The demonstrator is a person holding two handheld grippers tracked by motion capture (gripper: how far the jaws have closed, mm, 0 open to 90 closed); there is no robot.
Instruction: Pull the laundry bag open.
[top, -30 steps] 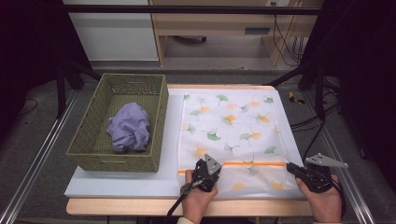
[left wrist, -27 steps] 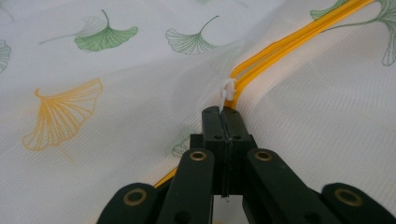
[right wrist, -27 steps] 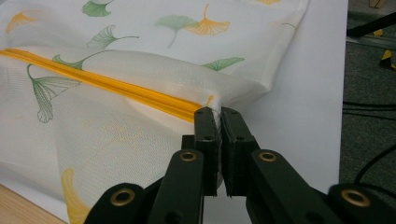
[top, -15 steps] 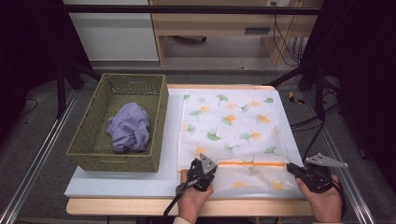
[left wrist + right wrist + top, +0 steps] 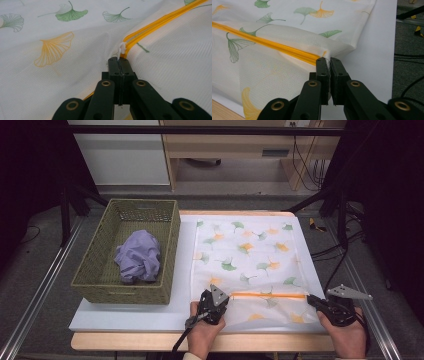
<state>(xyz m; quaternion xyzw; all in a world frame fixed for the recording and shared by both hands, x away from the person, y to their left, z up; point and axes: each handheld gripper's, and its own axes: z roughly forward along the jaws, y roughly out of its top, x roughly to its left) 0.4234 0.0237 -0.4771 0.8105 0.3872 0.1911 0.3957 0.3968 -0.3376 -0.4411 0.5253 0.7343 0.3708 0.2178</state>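
A white mesh bag [image 5: 245, 255] printed with green and orange ginkgo leaves lies flat on the white board [image 5: 181, 265]. An orange zipper [image 5: 270, 295] runs across its near part. My left gripper [image 5: 222, 297] is at the zipper's left end; in the left gripper view it [image 5: 119, 60] is shut on the small white zipper pull [image 5: 121, 48]. My right gripper [image 5: 311, 299] is at the zipper's right end, and there it [image 5: 329, 60] pinches the bag's mesh edge [image 5: 325, 53] beside the orange zipper tape [image 5: 287, 48].
A green woven basket [image 5: 100, 287] stands on the left of the board with a crumpled purple cloth [image 5: 139, 260] inside. The wooden table edge [image 5: 125, 341] runs along the front. Metal rails and cables lie on the floor at both sides.
My left gripper has slid a little to the left along the zipper line. The right gripper has stayed where it was.
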